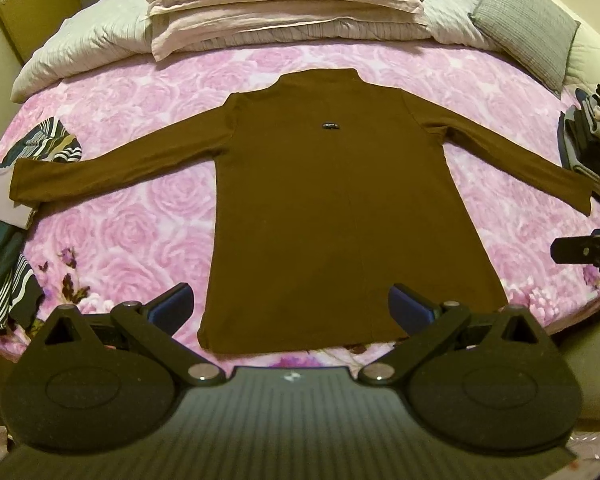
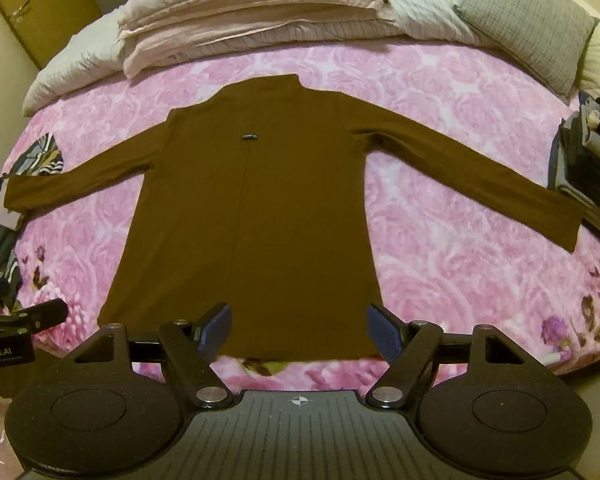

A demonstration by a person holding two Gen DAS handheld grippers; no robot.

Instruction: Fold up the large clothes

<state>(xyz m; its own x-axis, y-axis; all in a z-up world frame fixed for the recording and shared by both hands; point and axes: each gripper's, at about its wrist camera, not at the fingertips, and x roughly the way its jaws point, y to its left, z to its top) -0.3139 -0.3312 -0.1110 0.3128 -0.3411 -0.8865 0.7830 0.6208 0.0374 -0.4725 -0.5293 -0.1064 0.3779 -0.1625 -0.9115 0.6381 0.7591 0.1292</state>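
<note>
- Pink rose-patterned blanket (image 1: 112,216) covers a bed; the plush surface serves as the folding table, with room on all sides of the garment.
- A brown long-sleeved top (image 1: 320,208) lies flat in the middle of the blanket, collar toward the head of the bed, hem at the near edge, both sleeves stretched out sideways. It looks spread this way so the sleeves and sides can be folded inward; no fold is made yet.
- The knit looks soft, matte and thin, with a faint centre crease and a small dark label (image 1: 329,125) below the collar.
- The left gripper (image 1: 292,308) hangs above the hem, its blue-padded fingers (image 1: 172,306) standing wide apart, nothing between them.
- The right gripper (image 2: 298,328) hangs likewise over the hem, fingers spread, gripping nothing. Both seem poised to choose a first hold.
- Stacked pale pillows (image 1: 284,4) and a grey woven cushion (image 1: 528,26) sit at the head, out of the way.
- Striped clothes (image 1: 4,272) lie crumpled at the left edge, touching the sleeve cuff there; a dark folded pile (image 1: 592,148) sits at the right edge by the other cuff, probably finished pieces.
</note>
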